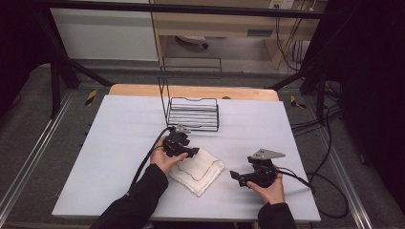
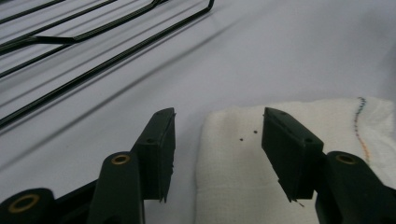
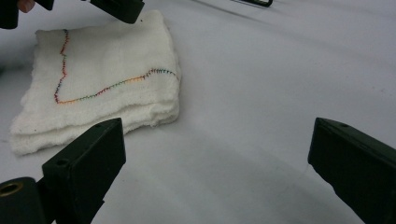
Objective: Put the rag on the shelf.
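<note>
**Left claw straddles the cloth's edge, right claw waits apart**

The left gripper (image 1: pixel 184 149), just left of centre in the high view, hangs over the upper-left corner of the folded white cloth (image 1: pixel 198 169). In the left gripper view its jaws stand part-way open with nothing pressed between them. One jaw sits over the bare table (image 2: pixel 289 51) at lower left of the frame. The other sits over the cloth (image 2: pixel 233 168) at lower right, so the cloth's edge runs up the gap between them. The grip is not yet made.

The right gripper (image 1: pixel 241 177), lower right of centre in the high view, has its jaws spread wide and empty. In the right gripper view the cloth (image 3: pixel 102 84) lies in the upper left of the frame, well clear of the jaws, with a thread of coloured stitching across its top face.

The cloth sits a little below mid-frame in the high view, turned like a diamond. Its long axis runs from upper left to lower right. The left gripper is plainly the nearer one, already over the cloth, and the right gripper stands off to the cloth's right.

I judge that the next move turns on the left jaws taking in that near edge. The wire basket (image 1: pixel 193 114) waits just above, toward the top centre of the table.
</note>
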`<state>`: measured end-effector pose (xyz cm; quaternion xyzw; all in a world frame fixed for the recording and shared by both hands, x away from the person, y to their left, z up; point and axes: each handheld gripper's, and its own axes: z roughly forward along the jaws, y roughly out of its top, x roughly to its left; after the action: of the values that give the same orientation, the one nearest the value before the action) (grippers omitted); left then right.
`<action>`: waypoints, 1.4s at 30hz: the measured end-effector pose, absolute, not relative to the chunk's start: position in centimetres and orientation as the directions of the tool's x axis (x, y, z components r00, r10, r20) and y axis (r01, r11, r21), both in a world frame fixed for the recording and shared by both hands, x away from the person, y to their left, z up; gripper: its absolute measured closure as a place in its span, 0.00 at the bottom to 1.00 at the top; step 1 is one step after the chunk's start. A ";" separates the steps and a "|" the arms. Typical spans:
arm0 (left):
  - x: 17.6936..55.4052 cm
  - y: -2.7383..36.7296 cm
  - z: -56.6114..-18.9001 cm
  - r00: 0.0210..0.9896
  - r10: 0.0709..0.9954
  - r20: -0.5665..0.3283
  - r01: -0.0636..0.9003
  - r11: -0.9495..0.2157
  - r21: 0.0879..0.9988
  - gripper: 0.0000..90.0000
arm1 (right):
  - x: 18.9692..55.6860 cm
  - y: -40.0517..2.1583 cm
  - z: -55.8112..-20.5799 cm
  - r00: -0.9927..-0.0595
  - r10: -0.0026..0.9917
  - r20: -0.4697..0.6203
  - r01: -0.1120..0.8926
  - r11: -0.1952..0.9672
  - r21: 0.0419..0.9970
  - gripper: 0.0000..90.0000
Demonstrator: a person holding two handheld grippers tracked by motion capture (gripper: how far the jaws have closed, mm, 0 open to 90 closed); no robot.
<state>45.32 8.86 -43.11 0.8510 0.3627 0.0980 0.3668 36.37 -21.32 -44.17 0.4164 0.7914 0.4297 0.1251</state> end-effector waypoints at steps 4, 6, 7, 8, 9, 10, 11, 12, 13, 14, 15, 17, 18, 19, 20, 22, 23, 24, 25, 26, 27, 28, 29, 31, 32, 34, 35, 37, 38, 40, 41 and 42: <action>45.4 8.5 -43.6 0.726 0.680 -0.100 0.557 -0.497 0.665 0.59 | 36.4 -21.3 -44.2 -0.622 0.766 0.163 0.558 0.288 0.778 0.05; 45.4 8.5 -43.6 0.728 0.675 -0.123 0.563 -0.486 0.668 0.66 | 36.5 -21.3 -44.2 -0.622 0.766 0.163 0.557 0.287 0.779 0.05; 45.4 8.5 -43.5 0.728 0.676 -0.115 0.560 -0.490 0.669 0.68 | 36.5 -21.3 -44.2 -0.621 0.766 0.166 0.558 0.283 0.780 0.05; 45.4 8.5 -43.5 0.728 0.676 -0.115 0.560 -0.490 0.668 0.71 | 36.4 -21.3 -44.2 -0.622 0.766 0.166 0.558 0.284 0.780 0.05; 45.4 8.5 -43.5 0.728 0.674 -0.125 0.565 -0.487 0.667 0.73 | 36.5 -21.3 -44.2 -0.622 0.765 0.166 0.557 0.284 0.781 0.05; 45.5 8.6 -43.5 0.727 0.675 -0.125 0.566 -0.487 0.665 0.74 | 36.5 -21.3 -44.2 -0.622 0.765 0.166 0.558 0.284 0.780 0.05; 45.5 8.5 -43.5 0.725 0.678 -0.123 0.568 -0.487 0.664 0.76 | 36.5 -21.2 -44.3 -0.621 0.766 0.165 0.558 0.284 0.779 0.05; 45.5 8.5 -43.6 0.725 0.678 -0.124 0.569 -0.488 0.662 0.77 | 36.5 -21.2 -44.3 -0.623 0.765 0.163 0.555 0.286 0.781 0.05; 45.5 8.5 -43.6 0.724 0.678 -0.129 0.573 -0.487 0.659 0.78 | 36.5 -21.2 -44.3 -0.622 0.765 0.164 0.556 0.285 0.781 0.04; 45.6 8.5 -43.7 0.720 0.681 -0.134 0.579 -0.483 0.657 0.78 | 36.5 -21.2 -44.3 -0.621 0.766 0.167 0.559 0.283 0.780 0.04; 45.7 8.5 -43.8 0.720 0.680 -0.138 0.581 -0.483 0.655 0.78 | 36.5 -21.2 -44.2 -0.621 0.766 0.169 0.559 0.281 0.781 0.04; 45.9 8.6 -43.9 0.720 0.677 -0.151 0.588 -0.481 0.650 0.78 | 36.5 -21.2 -44.2 -0.620 0.766 0.170 0.557 0.277 0.783 0.04; 46.0 8.6 -44.0 0.722 0.674 -0.157 0.588 -0.479 0.651 0.78 | 36.5 -21.2 -44.2 -0.619 0.766 0.172 0.560 0.277 0.781 0.04; 46.1 8.7 -44.1 0.722 0.673 -0.162 0.591 -0.476 0.651 0.78 | 36.5 -21.2 -44.2 -0.619 0.766 0.175 0.562 0.275 0.780 0.04; 46.1 8.7 -44.1 0.720 0.673 -0.168 0.594 -0.473 0.651 0.78 | 36.5 -21.2 -44.2 -0.617 0.766 0.179 0.565 0.272 0.779 0.04; 46.2 8.7 -44.1 0.720 0.672 -0.175 0.597 -0.471 0.649 0.79 | 36.6 -21.2 -44.2 -0.615 0.767 0.183 0.567 0.269 0.779 0.04; 46.2 8.7 -44.1 0.718 0.673 -0.178 0.600 -0.469 0.648 0.79 | 36.6 -21.2 -44.2 -0.615 0.766 0.185 0.567 0.268 0.779 0.04; 46.2 8.7 -44.1 0.718 0.672 -0.181 0.601 -0.468 0.648 0.80 | 36.6 -21.2 -44.2 -0.615 0.766 0.185 0.565 0.266 0.781 0.04; 46.2 8.7 -44.1 0.719 0.671 -0.181 0.600 -0.470 0.647 0.82 | 36.6 -21.1 -44.2 -0.614 0.767 0.187 0.567 0.263 0.781 0.04; 46.1 8.7 -44.1 0.721 0.671 -0.176 0.598 -0.472 0.648 0.84 | 36.6 -21.2 -44.2 -0.616 0.766 0.185 0.565 0.265 0.782 0.04; 46.1 8.6 -44.0 0.719 0.673 -0.171 0.597 -0.474 0.647 0.87 | 36.6 -21.2 -44.2 -0.615 0.766 0.188 0.567 0.264 0.780 0.04; 46.0 8.6 -44.0 0.719 0.674 -0.166 0.596 -0.476 0.647 0.89 | 36.7 -21.2 -44.2 -0.615 0.766 0.187 0.566 0.264 0.781 0.04; 46.0 8.6 -44.0 0.721 0.674 -0.164 0.595 -0.480 0.645 0.89 | 36.7 -21.1 -44.2 -0.614 0.766 0.190 0.569 0.262 0.779 0.04; 46.0 8.5 -43.9 0.722 0.675 -0.153 0.590 -0.485 0.645 0.91 | 36.7 -21.0 -44.2 -0.613 0.767 0.191 0.570 0.261 0.779 0.04; 45.9 8.4 -43.9 0.722 0.676 -0.148 0.588 -0.486 0.647 0.91 | 36.7 -21.0 -44.2 -0.614 0.766 0.190 0.569 0.263 0.779 0.04; 45.8 8.5 -43.8 0.716 0.684 -0.139 0.590 -0.486 0.645 0.92 | 36.8 -20.9 -44.2 -0.614 0.765 0.192 0.570 0.263 0.778 0.04; 45.7 8.5 -43.7 0.710 0.689 -0.146 0.596 -0.477 0.646 0.93 | 36.8 -20.8 -44.2 -0.613 0.766 0.193 0.571 0.261 0.778 0.04; 45.5 8.8 -43.4 0.705 0.694 -0.144 0.594 -0.467 0.655 0.93 | 36.9 -20.7 -44.2 -0.615 0.765 0.194 0.570 0.261 0.779 0.04; 45.3 9.0 -43.4 0.700 0.698 -0.150 0.595 -0.455 0.663 0.93 | 36.9 -20.6 -44.2 -0.611 0.766 0.199 0.573 0.256 0.778 0.04; 44.9 9.6 -43.1 0.697 0.702 -0.143 0.587 -0.445 0.676 0.93 | 37.0 -20.5 -44.2 -0.612 0.765 0.200 0.571 0.252 0.782 0.04; 44.7 9.9 -42.9 0.694 0.705 -0.145 0.587 -0.438 0.680 0.93 | 37.0 -20.3 -44.1 -0.611 0.766 0.202 0.572 0.250 0.781 0.04; 44.4 10.3 -42.8 0.688 0.710 -0.147 0.590 -0.430 0.684 0.93 | 37.2 -19.9 -44.0 -0.612 0.764 0.206 0.570 0.245 0.784 0.04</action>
<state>44.43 10.29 -42.79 0.8416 0.3861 0.0820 0.3686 37.15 -19.90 -44.03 0.4267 0.7814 0.4420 0.1097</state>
